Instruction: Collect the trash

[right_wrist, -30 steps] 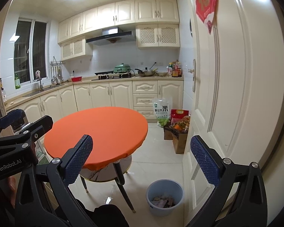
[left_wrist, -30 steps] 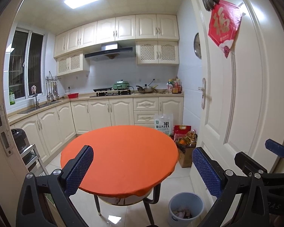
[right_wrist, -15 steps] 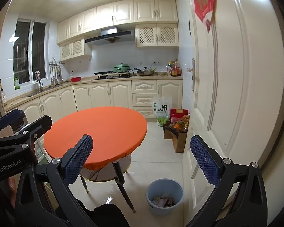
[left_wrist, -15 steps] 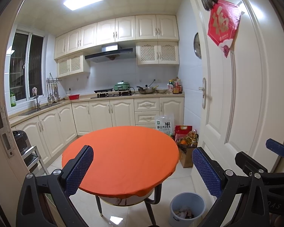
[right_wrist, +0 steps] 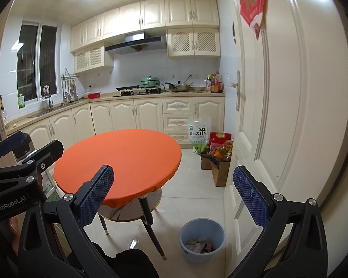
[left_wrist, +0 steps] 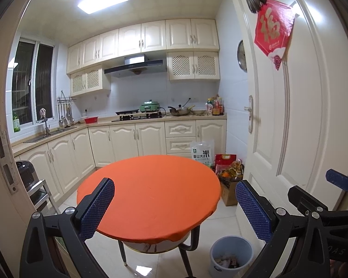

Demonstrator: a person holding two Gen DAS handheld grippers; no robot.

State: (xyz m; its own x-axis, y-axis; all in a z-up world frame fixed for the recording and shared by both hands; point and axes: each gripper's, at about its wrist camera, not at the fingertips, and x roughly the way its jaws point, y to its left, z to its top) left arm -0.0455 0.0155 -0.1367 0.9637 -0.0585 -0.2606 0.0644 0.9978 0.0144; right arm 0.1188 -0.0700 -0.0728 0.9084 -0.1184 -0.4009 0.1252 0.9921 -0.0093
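A pale blue bin (left_wrist: 230,253) (right_wrist: 201,238) stands on the tiled floor by the white door, with scraps of trash (right_wrist: 200,245) lying in its bottom. My left gripper (left_wrist: 174,206) is open and holds nothing; it hangs in the doorway, well short of the round table. My right gripper (right_wrist: 174,194) is also open and empty, above and short of the bin. Each gripper shows at the edge of the other's view.
A round table with an orange cover (left_wrist: 150,192) (right_wrist: 120,159) fills the middle of the kitchen. Cardboard boxes of groceries (right_wrist: 218,162) and a rice bag (right_wrist: 198,136) sit by the open white door (right_wrist: 278,104). Cream cabinets (left_wrist: 127,141) line the walls. A stool (left_wrist: 38,192) stands left.
Both views have crept slightly forward and up; the table and bin sit a touch lower in frame. The jaws stay as wide as before.
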